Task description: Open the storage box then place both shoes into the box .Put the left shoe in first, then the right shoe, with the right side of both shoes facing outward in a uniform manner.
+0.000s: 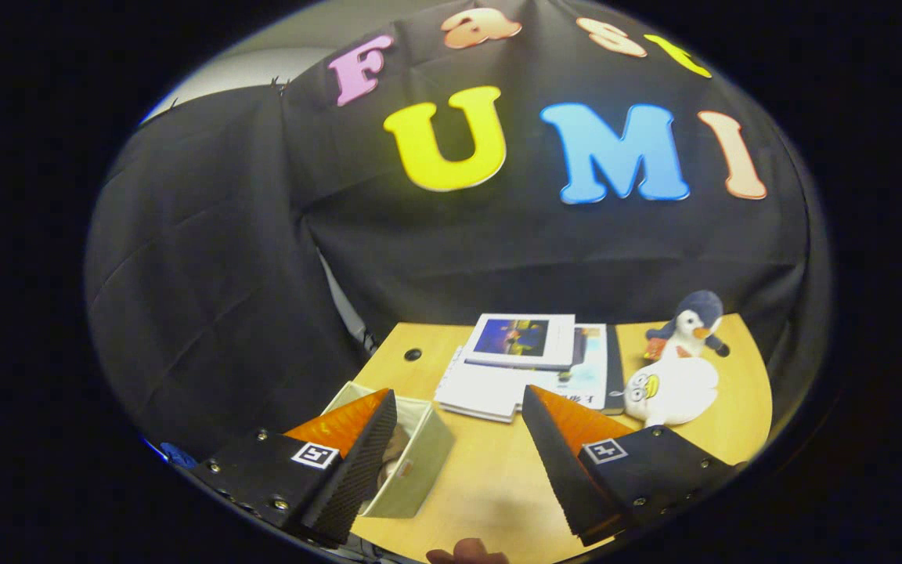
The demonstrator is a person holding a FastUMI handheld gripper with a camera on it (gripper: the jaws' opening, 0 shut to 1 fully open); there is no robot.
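Gripper: the gripper (pixel 459 435) is held wide apart above the table (pixel 498 478), nothing gripped and nothing touched by either finger
Gap between fingers: bare wood is seen between the fingers, open room straight ahead up to a stack of books
Storage box: the storage box (pixel 412 462), pale fabric and open at the top, is partly hidden behind the left finger (pixel 357 446); something is glimpsed inside, but what it is cannot be told
Books: a stack of books (pixel 529 364) is laid just beyond the fingertips, near the far edge of the table
Soft toys: a white plush toy (pixel 674 389) is set beyond the right finger (pixel 557 446), with a penguin toy (pixel 690 321) just behind it
Table edge: the far edge is met by the black cloth wall
Person: a fingertip (pixel 467 553) is seen below the gap between the fingers
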